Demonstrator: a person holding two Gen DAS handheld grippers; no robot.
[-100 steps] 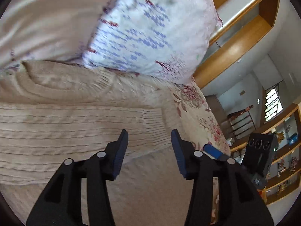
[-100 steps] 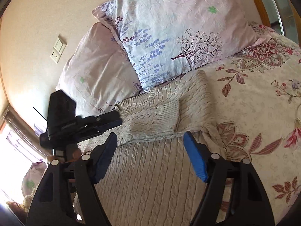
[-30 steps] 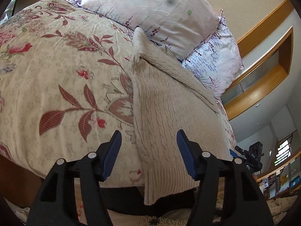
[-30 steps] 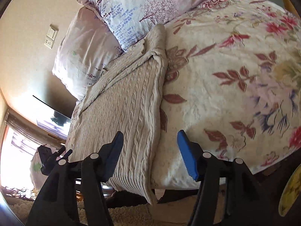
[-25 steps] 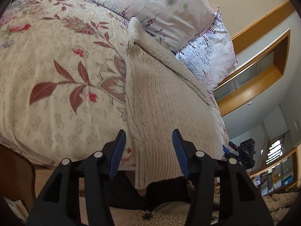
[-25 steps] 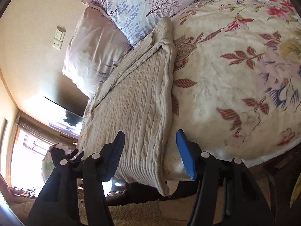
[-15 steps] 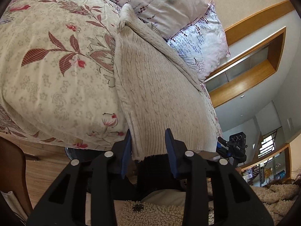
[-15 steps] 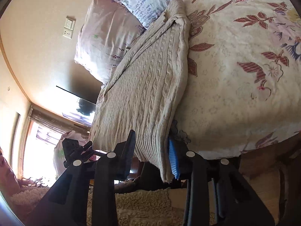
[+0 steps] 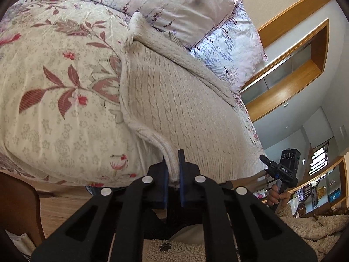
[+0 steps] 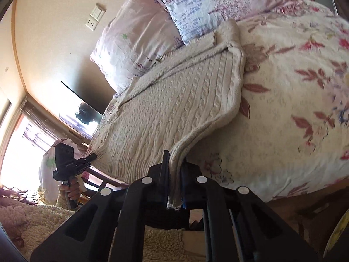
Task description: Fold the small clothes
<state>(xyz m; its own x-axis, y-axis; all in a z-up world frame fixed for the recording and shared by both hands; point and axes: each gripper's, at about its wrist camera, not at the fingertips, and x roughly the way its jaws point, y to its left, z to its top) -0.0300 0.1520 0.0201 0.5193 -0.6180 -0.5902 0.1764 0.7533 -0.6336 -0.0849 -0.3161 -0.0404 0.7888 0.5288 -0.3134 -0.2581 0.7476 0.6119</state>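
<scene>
A cream cable-knit sweater [image 9: 174, 100] lies on the bed with both sleeves folded across its chest, its ribbed hem hanging over the bed's front edge; it also shows in the right wrist view [image 10: 174, 113]. My left gripper [image 9: 171, 163] is shut on the hem's left corner. My right gripper [image 10: 174, 163] is shut on the hem's right corner. Each gripper shows in the other's view, the right gripper [image 9: 281, 168] at the far right and the left gripper [image 10: 69, 163] at the far left.
A floral bedspread [image 9: 54, 91] covers the bed. Two pillows [image 9: 165, 6] lean at the head, just past the sweater's collar. A wooden chair [image 9: 17, 205] stands low at the left. A wall shelf [image 9: 294, 61] is at the right. A fleecy garment [image 10: 32, 218] is below the grippers.
Both grippers came down from the sleeves to the bed's front edge. Over the last second each closed on a hem corner, and the corners are now lifted slightly off the bed edge.
</scene>
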